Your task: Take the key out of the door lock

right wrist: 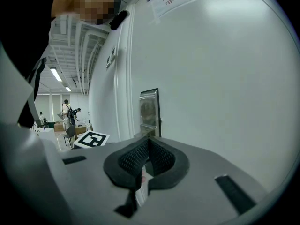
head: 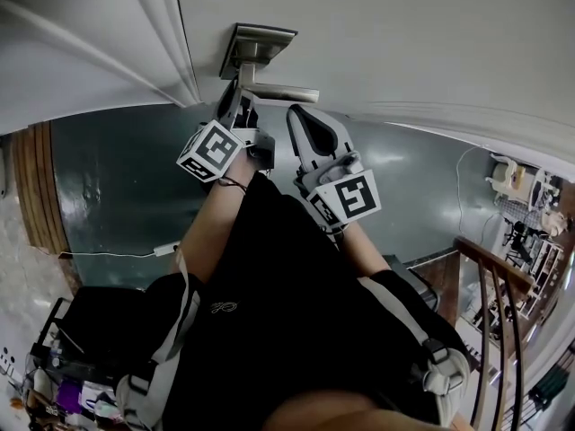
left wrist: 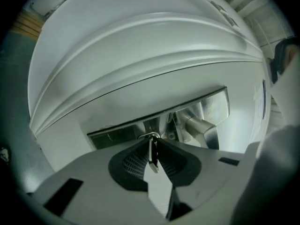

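Left gripper [left wrist: 152,143] fingers pinching key [left wrist: 153,156]. Key seated in lock plate [left wrist: 117,136] on door [left wrist: 140,55], beside lever handle [left wrist: 202,125]. Right gripper [right wrist: 148,146] fingers pressed together, empty, near door.

Risks:
- off-axis pull binds or bends key
- thin fingertip grip slips
- key not turned home, won't release

Count: one key, one lock plate, one handle, two grippers.

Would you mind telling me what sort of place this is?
Probably a doorway in a large office or lab hall: a white door with a metal lever handle, ceiling strip lights, and people standing in the background.
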`<control>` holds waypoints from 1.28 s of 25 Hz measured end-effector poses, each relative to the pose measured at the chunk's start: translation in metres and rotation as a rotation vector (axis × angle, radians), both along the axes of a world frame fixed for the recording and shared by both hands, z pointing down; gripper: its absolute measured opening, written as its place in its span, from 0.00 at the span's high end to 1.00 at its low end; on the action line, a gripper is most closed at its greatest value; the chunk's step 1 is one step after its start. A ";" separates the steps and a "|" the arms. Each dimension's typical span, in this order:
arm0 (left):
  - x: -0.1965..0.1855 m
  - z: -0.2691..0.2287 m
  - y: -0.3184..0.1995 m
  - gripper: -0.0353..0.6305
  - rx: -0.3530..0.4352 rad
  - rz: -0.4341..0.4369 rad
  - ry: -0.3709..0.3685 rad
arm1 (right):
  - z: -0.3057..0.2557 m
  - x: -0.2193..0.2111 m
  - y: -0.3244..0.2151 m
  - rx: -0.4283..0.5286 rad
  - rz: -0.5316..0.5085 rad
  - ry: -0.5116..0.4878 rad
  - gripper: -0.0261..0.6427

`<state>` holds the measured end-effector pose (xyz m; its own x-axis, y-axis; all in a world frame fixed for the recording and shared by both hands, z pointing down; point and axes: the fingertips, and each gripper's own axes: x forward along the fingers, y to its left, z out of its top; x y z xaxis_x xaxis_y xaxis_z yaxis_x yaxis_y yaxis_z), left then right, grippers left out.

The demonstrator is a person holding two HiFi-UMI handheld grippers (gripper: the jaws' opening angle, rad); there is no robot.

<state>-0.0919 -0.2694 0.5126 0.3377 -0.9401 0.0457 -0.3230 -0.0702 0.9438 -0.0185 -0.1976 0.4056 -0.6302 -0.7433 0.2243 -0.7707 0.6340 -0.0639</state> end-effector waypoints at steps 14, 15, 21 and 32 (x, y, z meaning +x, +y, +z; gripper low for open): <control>0.001 0.001 0.001 0.88 0.007 -0.053 0.109 | -0.001 0.006 0.003 -0.002 0.002 -0.015 0.95; 0.001 0.000 0.001 0.89 0.009 -0.058 0.127 | -0.001 0.006 0.003 -0.002 0.002 -0.015 0.95; -0.001 -0.001 0.002 0.89 0.005 -0.076 0.192 | -0.001 0.006 0.005 -0.005 0.002 -0.016 0.95; -0.004 0.000 0.001 0.89 -0.024 -0.141 0.260 | -0.001 0.007 0.005 -0.007 -0.002 -0.011 0.95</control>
